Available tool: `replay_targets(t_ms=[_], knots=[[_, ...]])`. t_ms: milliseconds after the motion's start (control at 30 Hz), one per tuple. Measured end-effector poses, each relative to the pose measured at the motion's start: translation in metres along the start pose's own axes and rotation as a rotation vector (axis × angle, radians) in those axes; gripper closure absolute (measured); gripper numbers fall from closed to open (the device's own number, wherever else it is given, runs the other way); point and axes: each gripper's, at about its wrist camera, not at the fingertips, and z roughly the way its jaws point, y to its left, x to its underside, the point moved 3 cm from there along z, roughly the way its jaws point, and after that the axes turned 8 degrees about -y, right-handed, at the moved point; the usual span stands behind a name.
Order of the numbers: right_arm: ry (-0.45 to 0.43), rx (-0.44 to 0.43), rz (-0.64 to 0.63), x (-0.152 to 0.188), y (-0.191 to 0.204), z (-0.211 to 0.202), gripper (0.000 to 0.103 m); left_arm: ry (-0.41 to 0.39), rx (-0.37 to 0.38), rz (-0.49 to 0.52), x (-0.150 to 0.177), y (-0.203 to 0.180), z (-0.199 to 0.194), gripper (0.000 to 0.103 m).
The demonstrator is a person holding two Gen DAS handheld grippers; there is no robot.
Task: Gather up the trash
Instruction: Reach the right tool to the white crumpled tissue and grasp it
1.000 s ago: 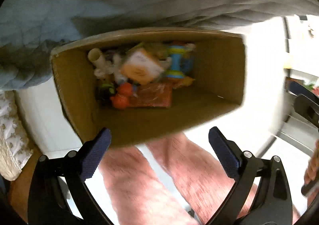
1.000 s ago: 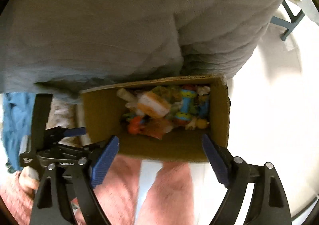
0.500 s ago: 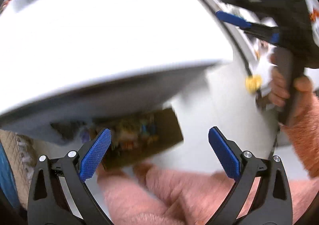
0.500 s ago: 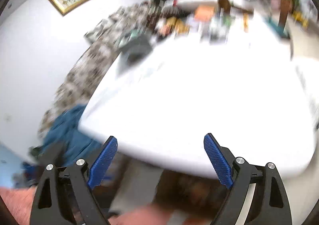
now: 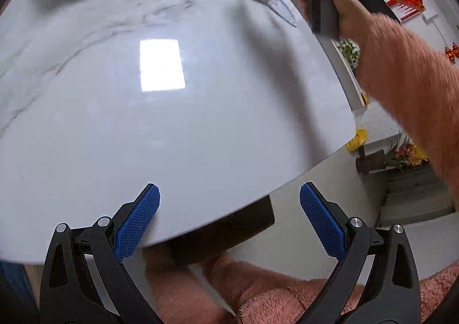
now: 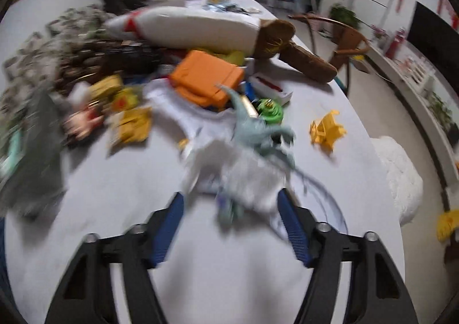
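White marble counter (image 5: 172,128) fills most of what we see from the left wrist, bare and glossy across its near half, with the clutter only at the far edge. Our left gripper (image 5: 229,220) hangs over the near rim with its jaws spread wide and nothing between them. From the right wrist we see far more: our right gripper (image 6: 231,226) points at a crumpled white wrapper (image 6: 229,177) lying on the counter just beyond the tips, and its jaws are closing, though the pads do not yet press anything and the blur keeps us from saying more. Past the wrapper sit a grey toy dinosaur (image 6: 258,128), a green round toy (image 6: 269,113), an orange case (image 6: 206,80), a yellow toy digger (image 6: 327,128) to the right, yellow snack packets (image 6: 132,123) to the left, and a long white pillow (image 6: 186,27) at the far side. We judge the collecting far from finished, since wrappers and packets lie mixed among toys. Only the left view shows our right hand (image 5: 338,11) and pink sleeve (image 5: 407,71) reaching out over the far right of the counter, and a dark edge, perhaps a box (image 5: 223,235), tucked under the near rim; only the right view shows the trash itself.
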Motion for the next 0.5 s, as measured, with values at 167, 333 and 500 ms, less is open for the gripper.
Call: replay_targets(t_ms=[167,333,500], knots=[[0.034,-0.003,0.061,-0.006,-0.003,0.007,0.090,0.032,0.026,0.001,-0.022,0.025,0.000,0.007],[0.061,-0.196,0.154,0.025,-0.003,-0.031,0.096,0.032,0.121,0.034,-0.060,0.014,0.000,0.007],[0.151,-0.399,0.302,0.085,-0.019,-0.077,0.092,-0.009,0.127,0.099,-0.113,-0.003,0.008,0.007]])
